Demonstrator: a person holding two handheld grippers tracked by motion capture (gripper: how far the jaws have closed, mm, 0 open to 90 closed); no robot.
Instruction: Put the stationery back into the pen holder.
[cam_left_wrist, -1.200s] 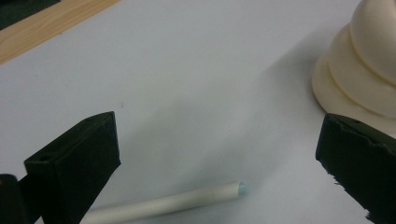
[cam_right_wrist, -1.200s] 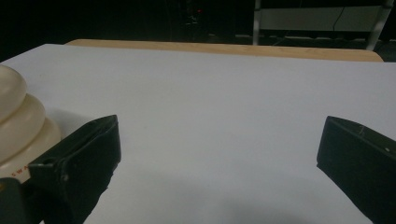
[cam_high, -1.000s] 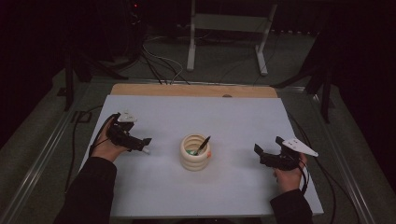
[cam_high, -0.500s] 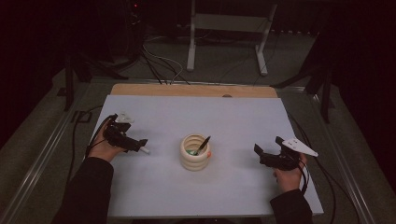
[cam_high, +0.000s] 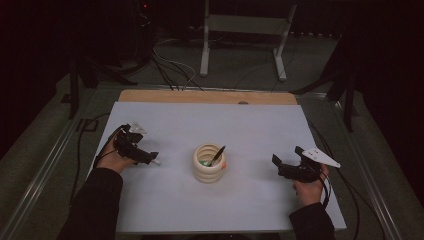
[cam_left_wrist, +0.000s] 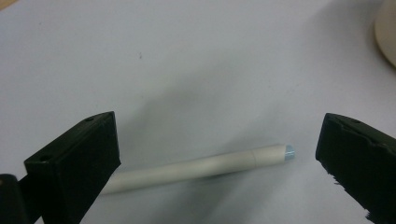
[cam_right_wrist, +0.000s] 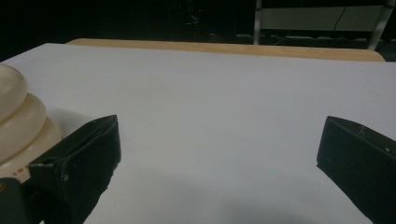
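Observation:
A cream ribbed holder (cam_high: 209, 163) stands mid-table with a dark pen leaning in it. Left of the holder my left gripper (cam_high: 148, 159) is open, low over a white pen (cam_high: 156, 162) that lies flat on the table. In the left gripper view the white pen (cam_left_wrist: 196, 167) lies crosswise between the two wide-apart jaws, its pale blue tip toward the right jaw. My right gripper (cam_high: 283, 165) rests open at the right side of the table, nothing between its jaws. The holder's side (cam_right_wrist: 21, 126) shows at the left of the right gripper view.
The white table top (cam_high: 250, 130) has a wooden strip (cam_high: 207, 96) along its far edge. Cables trail off both sides. A metal stand (cam_high: 245, 30) is on the floor beyond the table.
My left gripper has drawn slightly left and back from the holder, leaving the white pen lying between its open jaws. The right hand has stayed put.

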